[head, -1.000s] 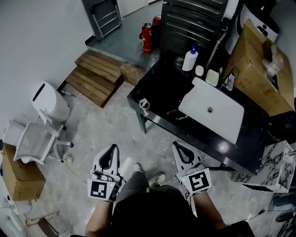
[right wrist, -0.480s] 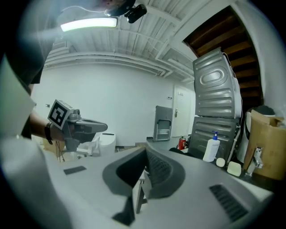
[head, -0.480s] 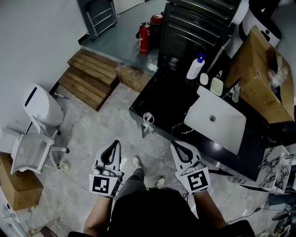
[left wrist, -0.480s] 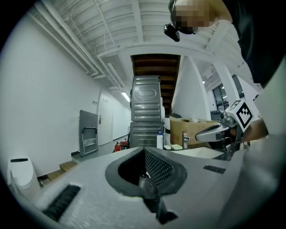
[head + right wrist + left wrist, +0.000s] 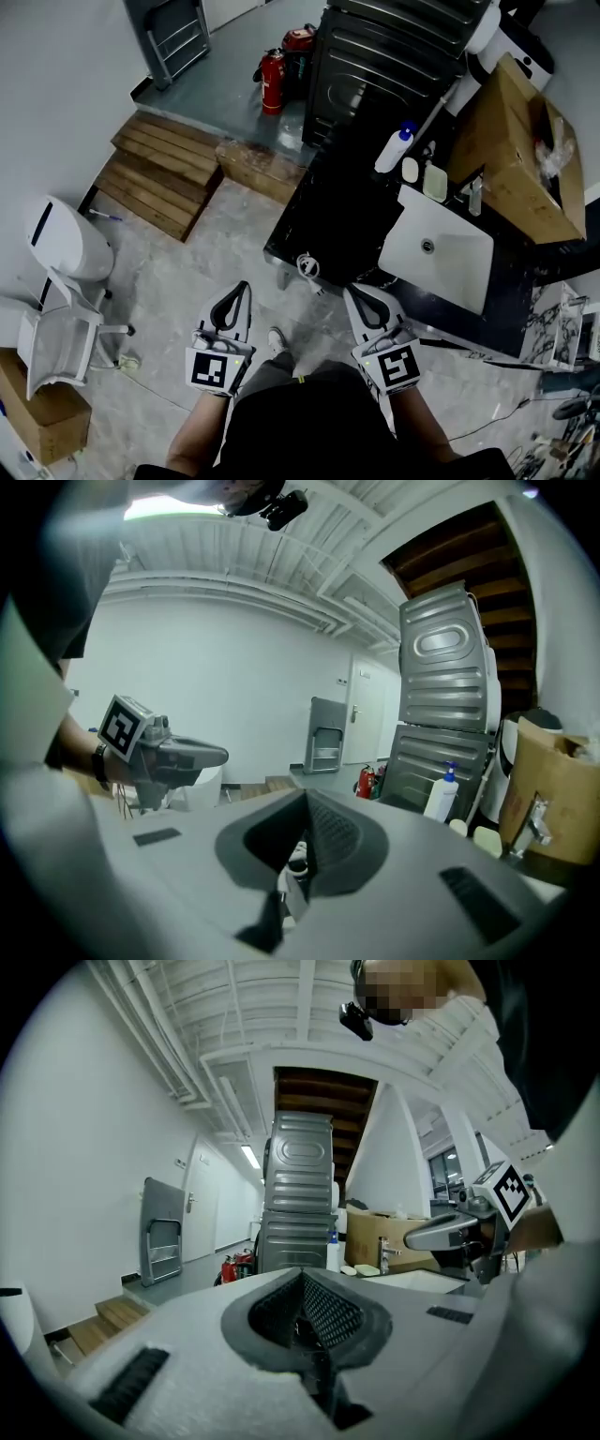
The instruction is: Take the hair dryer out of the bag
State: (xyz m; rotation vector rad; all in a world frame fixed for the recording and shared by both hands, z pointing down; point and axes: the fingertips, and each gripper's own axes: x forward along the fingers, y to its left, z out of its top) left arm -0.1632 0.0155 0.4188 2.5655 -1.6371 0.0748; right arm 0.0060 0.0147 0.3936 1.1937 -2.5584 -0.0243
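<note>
No hair dryer and no bag shows in any view. In the head view my left gripper [image 5: 231,302] and right gripper [image 5: 362,302] are held side by side in front of the person's body, over the floor, pointing towards the black counter [image 5: 328,225]. Both are shut with nothing between the jaws. The left gripper view shows its own closed jaws [image 5: 305,1321] and the right gripper [image 5: 450,1232] off to the right. The right gripper view shows its closed jaws [image 5: 305,841] and the left gripper [image 5: 178,757] to the left.
The counter holds a white sink [image 5: 436,258], a soap bottle [image 5: 392,150] and a coiled white cable [image 5: 307,267] at its near corner. Behind stand a dark stacked machine [image 5: 394,47], a fire extinguisher [image 5: 272,80] and a cardboard box [image 5: 511,141]. Wooden pallets [image 5: 155,173] and a white chair [image 5: 56,333] lie left.
Both grippers have been carried forward towards the black counter, which now lies closer in front of them. Their jaws stay shut and empty.
</note>
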